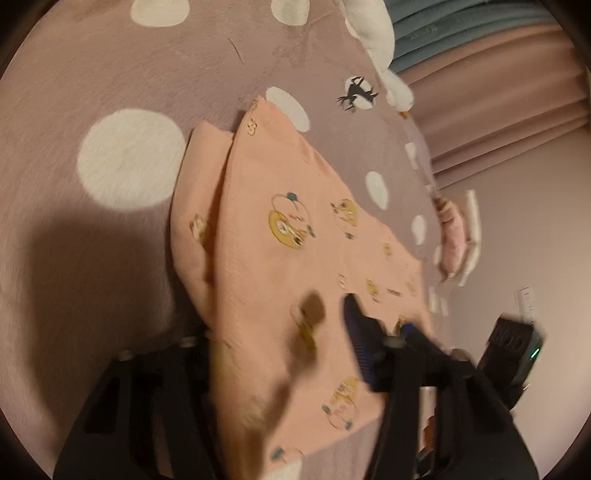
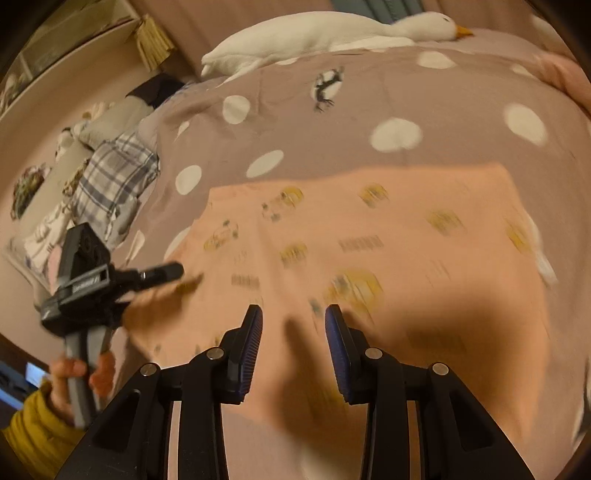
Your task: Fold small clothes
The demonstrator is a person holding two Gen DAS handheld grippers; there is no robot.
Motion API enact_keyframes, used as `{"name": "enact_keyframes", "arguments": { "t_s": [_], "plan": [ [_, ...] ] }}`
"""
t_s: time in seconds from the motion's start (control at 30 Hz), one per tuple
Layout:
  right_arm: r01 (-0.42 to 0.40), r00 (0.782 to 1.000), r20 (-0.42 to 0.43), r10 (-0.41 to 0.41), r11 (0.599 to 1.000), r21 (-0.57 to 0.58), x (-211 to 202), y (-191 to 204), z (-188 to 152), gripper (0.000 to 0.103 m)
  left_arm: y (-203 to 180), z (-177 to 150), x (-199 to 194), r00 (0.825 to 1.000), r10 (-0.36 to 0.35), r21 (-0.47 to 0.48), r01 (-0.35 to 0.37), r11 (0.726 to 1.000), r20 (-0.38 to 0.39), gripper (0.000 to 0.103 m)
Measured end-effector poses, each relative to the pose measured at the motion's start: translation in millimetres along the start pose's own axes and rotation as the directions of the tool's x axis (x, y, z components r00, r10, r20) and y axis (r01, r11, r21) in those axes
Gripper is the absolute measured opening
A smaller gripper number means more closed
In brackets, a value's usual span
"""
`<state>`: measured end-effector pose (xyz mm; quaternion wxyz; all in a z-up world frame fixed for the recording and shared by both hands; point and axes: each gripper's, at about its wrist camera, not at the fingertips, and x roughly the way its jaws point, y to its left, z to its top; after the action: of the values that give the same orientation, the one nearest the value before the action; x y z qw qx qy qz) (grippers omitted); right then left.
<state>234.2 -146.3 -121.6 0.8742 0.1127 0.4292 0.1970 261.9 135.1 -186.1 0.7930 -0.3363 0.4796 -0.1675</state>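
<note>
Flat on the bedspread [image 2: 332, 155], a dusty mauve cover with big white dots, lay the peach garment [image 2: 369, 240] (printed with small yellow motifs), spread across the middle of the bed. Seen from the left wrist, one layer of it lay folded over another, with the under layer showing along the left edge. The right gripper [image 2: 293, 345] hovered above the near edge of the garment with its jaws parted and nothing between them; the ribbed blue pads faced each other across an empty gap. The left gripper [image 2: 166, 273] reached in over the garment's left edge, held by a hand [image 2: 79, 373] in a mustard sleeve [image 2: 33, 432]. Whether its pads pressed on the cloth I could not tell: in its own view the fabric covered the left finger. A white goose plush [image 2: 332, 33] lay along the far side of the bed, well apart from the garment, and a plaid pillow [image 2: 114, 181] sat off to the left.
</note>
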Motion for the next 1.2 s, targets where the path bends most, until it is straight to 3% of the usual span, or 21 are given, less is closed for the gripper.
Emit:
{"name": "enact_keyframes", "arguments": {
  "t_s": [0.03, 0.07, 0.13, 0.2, 0.33, 0.43, 0.7, 0.93, 1.0, 1.07, 1.2],
  "plan": [
    [0.015, 1.000, 0.003, -0.015, 1.000, -0.008, 5.4, 2.6, 4.6, 0.036, -1.1, 0.6, 2.2, 1.000, 0.031, 0.016, -0.031, 0.999, -0.002, 0.028],
    [0.043, 0.999, 0.004, -0.043, 0.999, -0.025, 16.3, 7.8, 13.3, 0.036, -1.2, 1.1, 3.9, 0.999, 0.046, 0.028, -0.046, 0.999, -0.002, 0.025],
    [0.080, 0.997, 0.006, -0.080, 0.995, -0.051, 34.2, 15.4, 26.7, 0.024, 1.4, 1.3, 4.0, 0.999, 0.043, 0.037, -0.043, 0.998, 0.002, 0.026],
    [0.096, 0.995, 0.000, -0.096, 0.994, -0.055, 46.9, 18.2, 35.4, 0.020, 3.6, 0.8, 4.0, 0.999, 0.045, 0.055, -0.045, 0.997, 0.001, 0.024],
    [0.157, 0.985, -0.067, -0.161, 0.986, -0.060, 75.9, 18.5, 38.8, 0.015, 4.4, 0.3, 5.5, 0.998, 0.055, 0.082, -0.055, 0.995, 0.001, 0.024],
    [0.168, 0.983, -0.060, -0.173, 0.983, -0.076, 71.1, 20.2, 37.0, 0.015, 5.0, -0.6, 4.9, 0.998, 0.059, 0.093, -0.058, 0.994, 0.001, 0.024],
    [0.105, 0.991, -0.062, -0.115, 0.984, -0.147, 16.3, 35.6, -4.6, 0.015, 3.3, 1.6, 7.3, 0.998, 0.062, 0.093, -0.061, 0.994, -0.001, 0.024],
    [0.176, 0.972, -0.109, -0.208, 0.952, -0.251, 20.4, 51.5, -42.3, 0.015, -11.1, 3.5, 10.1, 0.991, 0.133, 0.122, -0.132, 0.984, 0.001, 0.023],
    [0.155, 0.973, -0.132, -0.189, 0.961, -0.230, 14.2, 51.8, -41.2, 0.015, -18.7, 2.4, 7.6, 0.988, 0.157, 0.139, -0.156, 0.978, 0.010, 0.019],
    [0.080, 0.984, -0.146, -0.106, 0.982, -0.171, 3.4, 45.1, -39.6, 0.015, -27.6, 1.5, 2.8, 0.987, 0.160, 0.155, -0.161, 0.975, 0.020, 0.014],
    [0.034, 0.996, -0.084, -0.039, 0.998, -0.060, -16.7, 23.5, -36.2, 0.015, -53.4, 0.1, -6.8, 0.988, 0.145, 0.204, -0.151, 0.967, 0.046, 0.014]
  ]
}}
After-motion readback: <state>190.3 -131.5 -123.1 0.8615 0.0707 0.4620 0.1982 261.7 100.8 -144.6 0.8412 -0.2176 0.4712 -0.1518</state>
